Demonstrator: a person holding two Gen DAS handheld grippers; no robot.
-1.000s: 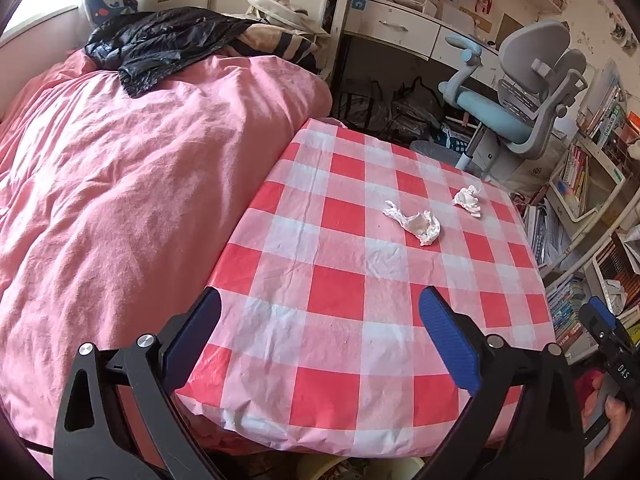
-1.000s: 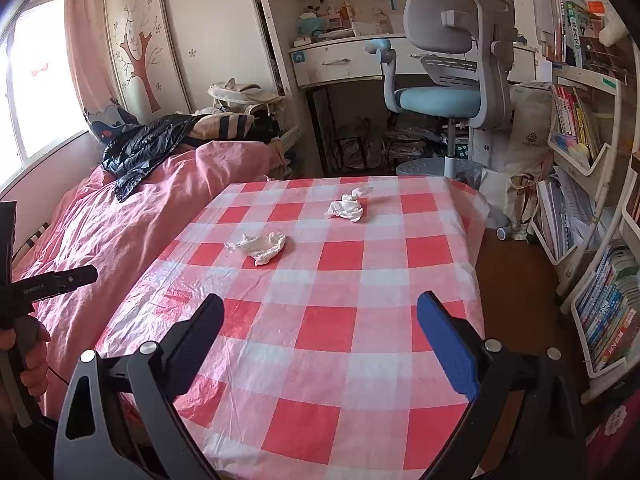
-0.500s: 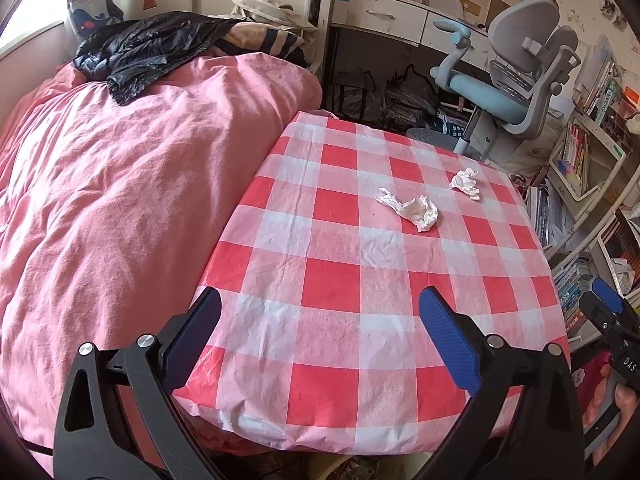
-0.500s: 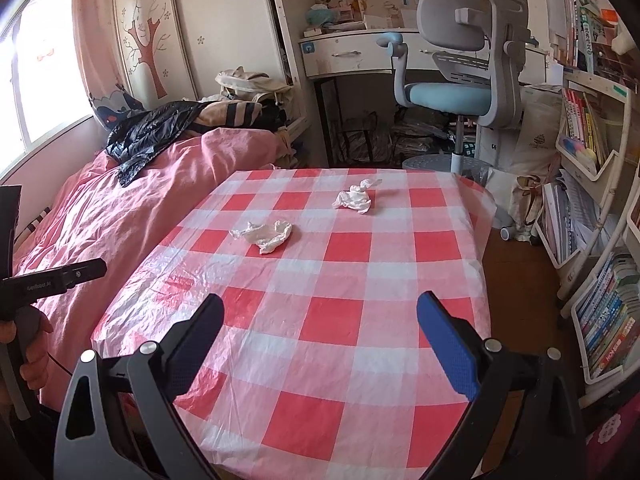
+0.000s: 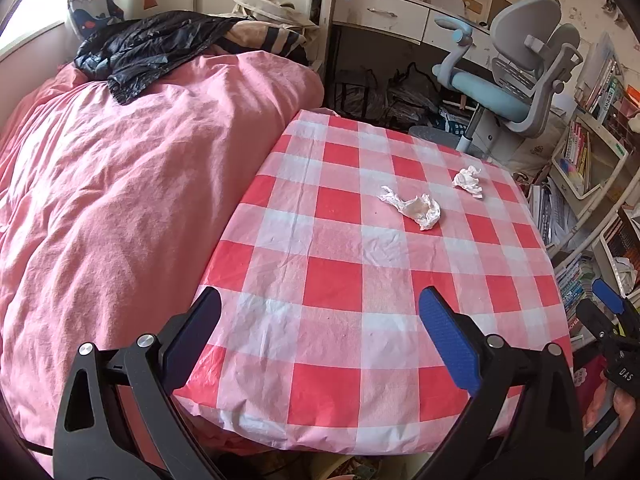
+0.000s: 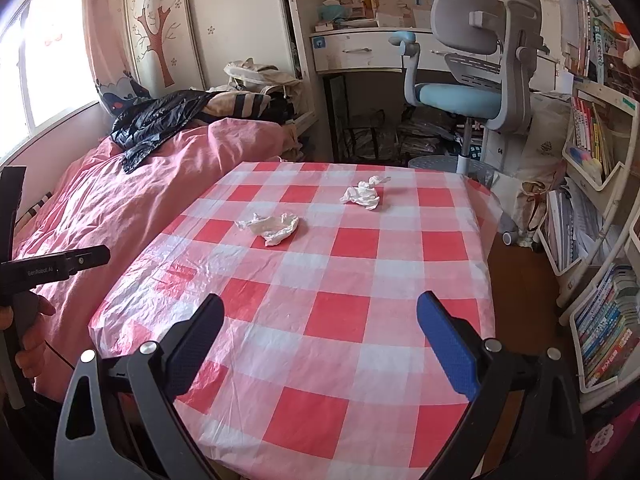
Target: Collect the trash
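Observation:
Two crumpled white tissues lie on a table with a red-and-white checked cloth [image 5: 352, 288]. The nearer tissue [image 5: 416, 208] [image 6: 274, 226] sits mid-table; the farther tissue [image 5: 468, 181] [image 6: 363, 195] lies closer to the far edge. My left gripper [image 5: 320, 336] hovers open over the table's near left corner, well short of both. My right gripper [image 6: 320, 334] is open above the near edge, also empty. The right gripper's fingers [image 5: 608, 300] show at the far right of the left wrist view.
A bed with a pink duvet [image 5: 120, 184] butts against the table's left side, a black jacket [image 5: 148, 52] on it. A grey-blue desk chair [image 6: 476, 84] and white desk [image 6: 360, 50] stand beyond. Bookshelves [image 6: 600, 240] line the right. A hand [image 6: 24, 320] holds the left tool.
Both grippers have drifted slightly and tilted, so the table and tissues sit a little differently in view. Both stay open and empty; the tissues have not moved.

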